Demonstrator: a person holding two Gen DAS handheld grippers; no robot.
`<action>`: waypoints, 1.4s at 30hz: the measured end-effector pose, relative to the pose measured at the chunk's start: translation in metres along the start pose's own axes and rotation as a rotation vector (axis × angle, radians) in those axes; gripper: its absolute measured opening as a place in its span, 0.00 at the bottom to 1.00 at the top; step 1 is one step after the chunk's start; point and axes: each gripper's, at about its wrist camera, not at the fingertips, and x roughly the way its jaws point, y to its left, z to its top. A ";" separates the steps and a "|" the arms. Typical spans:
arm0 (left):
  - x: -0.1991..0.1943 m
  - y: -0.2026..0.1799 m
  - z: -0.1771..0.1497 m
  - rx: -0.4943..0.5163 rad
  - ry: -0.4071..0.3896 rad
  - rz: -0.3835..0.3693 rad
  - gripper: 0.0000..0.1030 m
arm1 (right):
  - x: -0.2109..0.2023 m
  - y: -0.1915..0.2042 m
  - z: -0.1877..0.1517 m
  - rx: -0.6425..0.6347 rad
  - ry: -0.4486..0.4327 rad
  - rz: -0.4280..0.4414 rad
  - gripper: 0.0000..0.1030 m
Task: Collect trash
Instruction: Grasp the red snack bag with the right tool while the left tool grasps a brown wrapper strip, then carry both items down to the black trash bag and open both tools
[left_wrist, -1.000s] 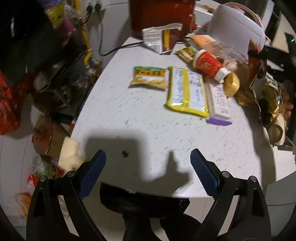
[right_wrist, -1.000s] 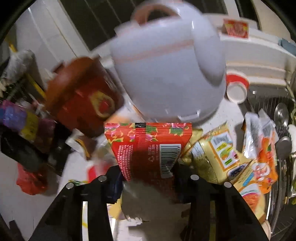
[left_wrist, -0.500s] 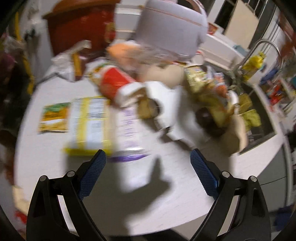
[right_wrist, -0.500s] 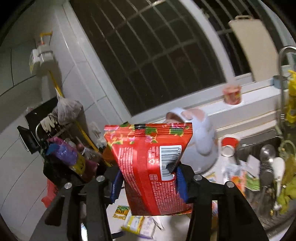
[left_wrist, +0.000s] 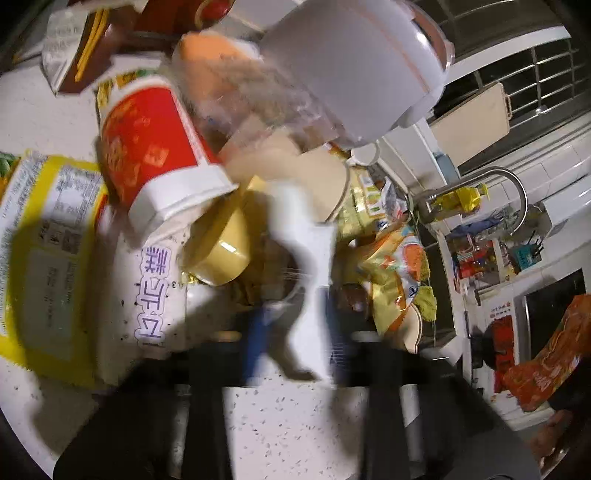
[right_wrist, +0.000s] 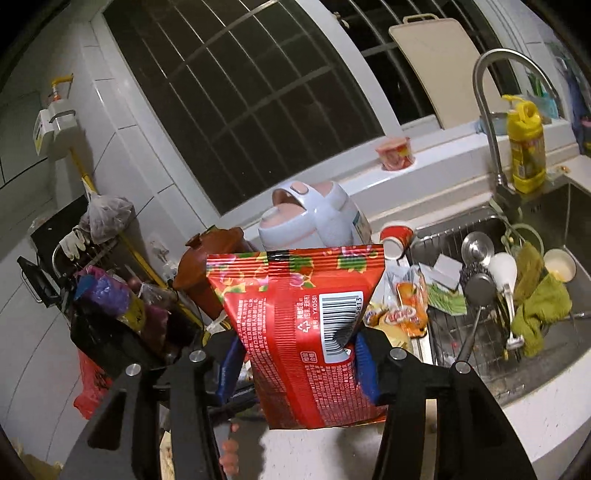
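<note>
My right gripper (right_wrist: 297, 365) is shut on a red snack bag (right_wrist: 299, 325) with a barcode and holds it upright, high above the counter; the bag also shows at the right edge of the left wrist view (left_wrist: 543, 362). My left gripper (left_wrist: 293, 332) is blurred and closed in on a white crumpled piece of paper (left_wrist: 303, 258) in the trash pile. Around it lie a red and white cup (left_wrist: 147, 147), a yellow cup (left_wrist: 221, 254), a yellow packet (left_wrist: 40, 254), a white and purple wrapper (left_wrist: 147, 280) and an orange snack bag (left_wrist: 391, 280).
A white rice cooker (left_wrist: 354, 62) stands behind the pile, a brown clay pot (right_wrist: 210, 266) beside it. The sink (right_wrist: 517, 295) on the right holds utensils, a green cloth and a bowl. A faucet (right_wrist: 491, 110) and a yellow bottle (right_wrist: 524, 147) stand behind it.
My left gripper moved forward into the trash pile and closed from wide open onto the white paper. My right gripper lifted the red bag higher and steadied.
</note>
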 end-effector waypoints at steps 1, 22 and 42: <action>-0.002 0.003 -0.001 -0.013 0.002 -0.014 0.10 | -0.001 -0.001 -0.002 0.001 0.002 0.001 0.50; -0.236 0.030 -0.075 0.267 -0.133 -0.059 0.04 | 0.017 0.112 -0.086 -0.186 0.249 0.183 0.49; -0.071 0.331 -0.269 -0.029 0.335 0.355 0.05 | 0.216 0.057 -0.466 -0.220 0.923 -0.071 0.45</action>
